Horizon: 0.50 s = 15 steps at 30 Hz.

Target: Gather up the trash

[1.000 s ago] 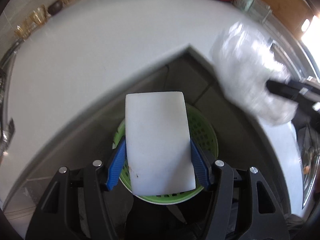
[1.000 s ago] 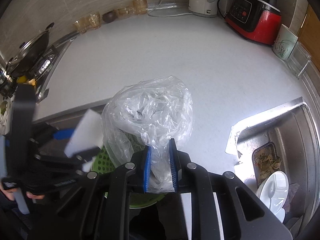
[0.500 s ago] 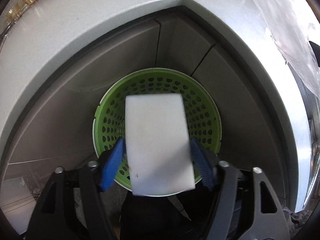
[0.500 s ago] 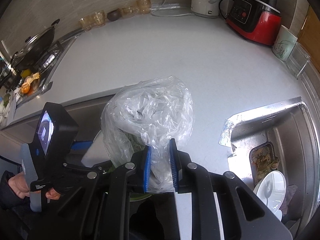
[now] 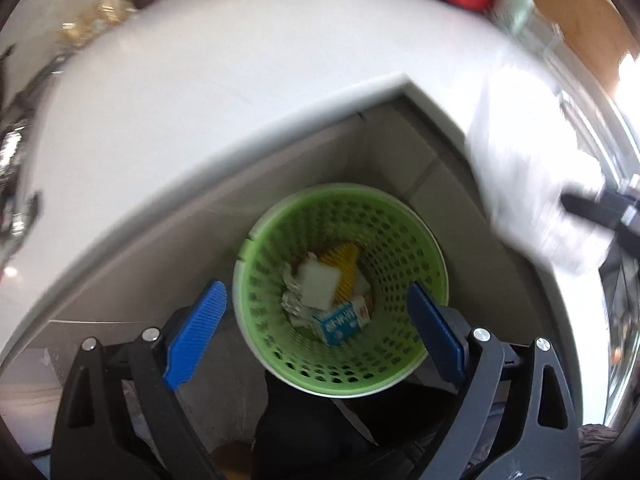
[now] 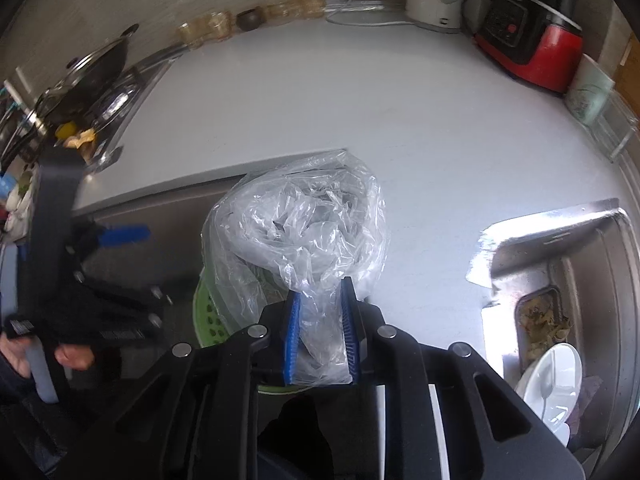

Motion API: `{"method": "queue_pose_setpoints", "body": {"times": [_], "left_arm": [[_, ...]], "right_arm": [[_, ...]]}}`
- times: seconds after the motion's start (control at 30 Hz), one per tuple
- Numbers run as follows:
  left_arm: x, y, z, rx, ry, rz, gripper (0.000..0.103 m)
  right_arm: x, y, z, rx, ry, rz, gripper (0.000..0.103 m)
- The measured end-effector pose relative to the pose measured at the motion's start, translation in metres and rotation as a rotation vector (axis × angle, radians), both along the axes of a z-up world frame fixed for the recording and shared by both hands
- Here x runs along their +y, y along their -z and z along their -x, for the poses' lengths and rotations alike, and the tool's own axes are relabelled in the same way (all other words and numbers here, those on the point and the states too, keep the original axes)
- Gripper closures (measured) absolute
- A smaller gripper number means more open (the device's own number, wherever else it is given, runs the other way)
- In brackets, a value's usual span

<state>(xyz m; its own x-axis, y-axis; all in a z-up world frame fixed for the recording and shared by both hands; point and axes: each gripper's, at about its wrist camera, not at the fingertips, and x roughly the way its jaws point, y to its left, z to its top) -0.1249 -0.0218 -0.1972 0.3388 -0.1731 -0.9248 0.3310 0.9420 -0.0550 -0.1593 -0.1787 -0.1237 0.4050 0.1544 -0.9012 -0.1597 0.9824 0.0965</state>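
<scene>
Now that the left tongs (image 5: 316, 334) have just opened wide, empty, the white block (image 5: 319, 289) lies in the green basket (image 5: 400, 216) at frame centre, while the right tongs (image 6: 321, 338) pinch the plastic bag (image 6: 304, 224).

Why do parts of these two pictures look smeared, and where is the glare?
Left wrist view: the countertop and plastic bag are motion-smeared, the green basket only slightly soft, and daylight glares at the right edge. Right wrist view: the bag is sharp, the other tongs are blurred, and sunlight glares off the sink rim.
</scene>
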Motion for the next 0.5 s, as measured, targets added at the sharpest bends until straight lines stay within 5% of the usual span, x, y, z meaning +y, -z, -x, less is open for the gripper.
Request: {"method": "queue_pose_setpoints", "body": {"times": [0.13,0.33,0.4,0.5], "left_arm": [[0.039,-0.033,0.0,-0.073,-0.096,0.011,0.009],[0.073,-0.043,-0.006,-0.119,-0.191,-0.06,0.008],[0.08,-0.038,-0.008,-0.109,-0.219,-0.058,0.008],[0.088,-0.032,-0.012,-0.09,-0.268,-0.072,0.008]], "right_arm": [[0.028,0.019,-0.001,0.048,-0.094,-0.014,0.081],[0.069,0.072,-0.009,0.127,-0.2,0.037,0.076],[0.078,0.087,-0.013,0.152,-0.216,0.05,0.041],[0.085,0.103,-0.018,0.163,-0.209,0.086,0.024]]}}
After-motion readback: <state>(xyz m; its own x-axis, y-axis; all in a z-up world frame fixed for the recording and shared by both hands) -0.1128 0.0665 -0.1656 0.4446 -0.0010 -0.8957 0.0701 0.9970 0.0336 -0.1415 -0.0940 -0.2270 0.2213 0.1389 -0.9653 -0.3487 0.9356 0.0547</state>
